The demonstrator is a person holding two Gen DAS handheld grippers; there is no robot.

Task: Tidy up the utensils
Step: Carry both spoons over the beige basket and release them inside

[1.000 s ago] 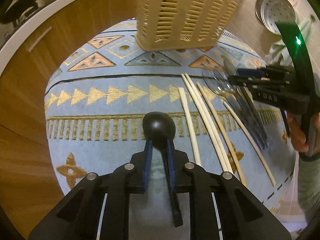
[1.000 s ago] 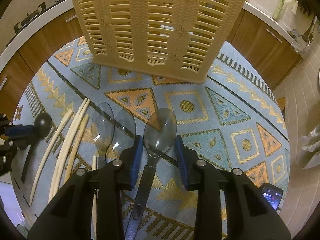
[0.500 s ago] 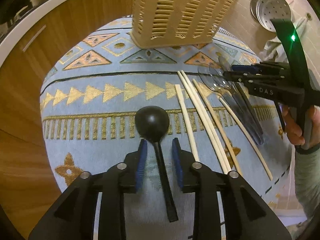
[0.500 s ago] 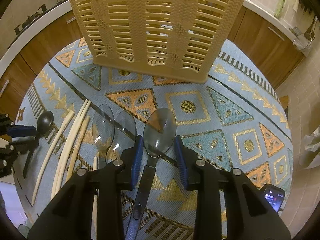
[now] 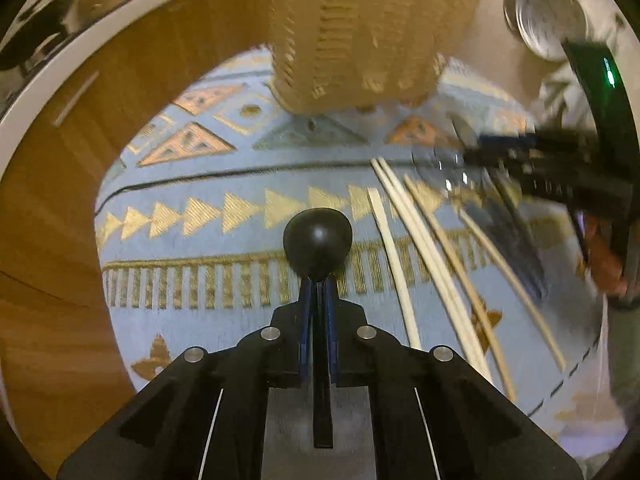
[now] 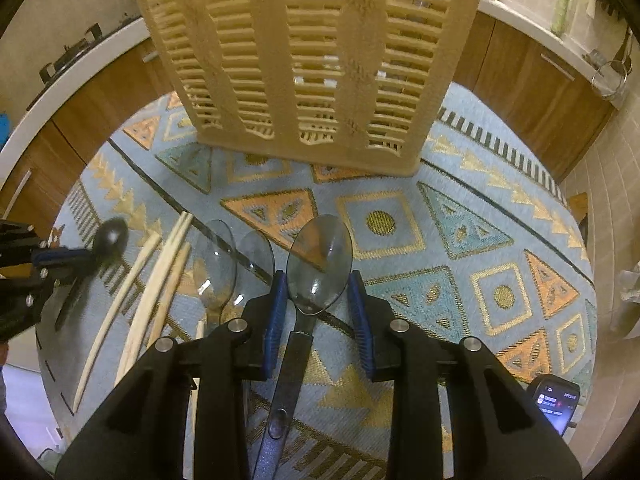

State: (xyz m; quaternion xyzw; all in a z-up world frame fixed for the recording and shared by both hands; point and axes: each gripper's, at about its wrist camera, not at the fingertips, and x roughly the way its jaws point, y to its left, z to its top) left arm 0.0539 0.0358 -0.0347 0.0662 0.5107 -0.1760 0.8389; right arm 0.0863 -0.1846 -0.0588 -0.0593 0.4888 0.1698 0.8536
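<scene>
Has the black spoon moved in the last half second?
Yes. The left gripper has shut on the black spoon, lifting it off the mat.

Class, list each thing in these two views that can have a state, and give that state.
left gripper: shut on black spoon
black spoon: gripped by its neck
right gripper: open, astride clear spoon
clear spoon: flat on mat
utensil basket: upright
chopsticks: loose on mat

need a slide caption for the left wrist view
Left gripper shut on the black spoon above the patterned mat, chopsticks alongside and the slatted utensil basket ahead.
</scene>
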